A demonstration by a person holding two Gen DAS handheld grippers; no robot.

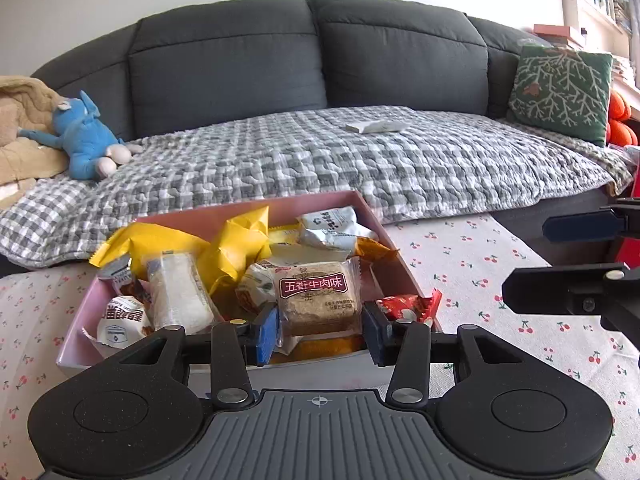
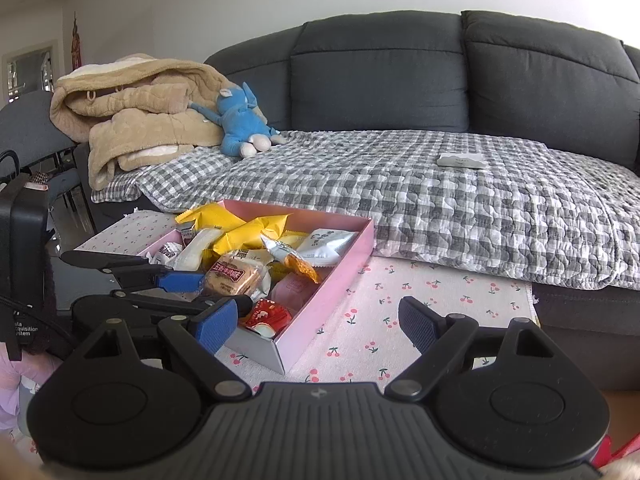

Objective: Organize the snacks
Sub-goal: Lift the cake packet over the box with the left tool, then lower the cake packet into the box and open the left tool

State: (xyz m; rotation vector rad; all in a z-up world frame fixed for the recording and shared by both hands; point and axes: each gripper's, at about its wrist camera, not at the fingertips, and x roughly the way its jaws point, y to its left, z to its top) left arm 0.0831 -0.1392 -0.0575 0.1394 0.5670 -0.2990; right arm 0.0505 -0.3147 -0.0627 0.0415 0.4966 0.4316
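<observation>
A pink box [image 1: 370,210] full of wrapped snacks sits on the cherry-print tablecloth [image 1: 480,264]; it also shows in the right wrist view [image 2: 344,272]. My left gripper [image 1: 320,330] is over the box's near end, its blue pads closed against the sides of a brown biscuit pack with a red label [image 1: 316,298], which also shows in the right wrist view [image 2: 232,278]. A red snack [image 1: 408,306] lies by its right finger. My right gripper [image 2: 316,324] is open and empty, right of the box over the cloth.
A dark grey sofa [image 1: 304,52] with a checked blanket [image 1: 320,164] stands behind the table. On it lie a blue plush toy [image 1: 86,140], a beige blanket [image 2: 136,112], a white packet [image 1: 376,125] and a green cushion [image 1: 560,88].
</observation>
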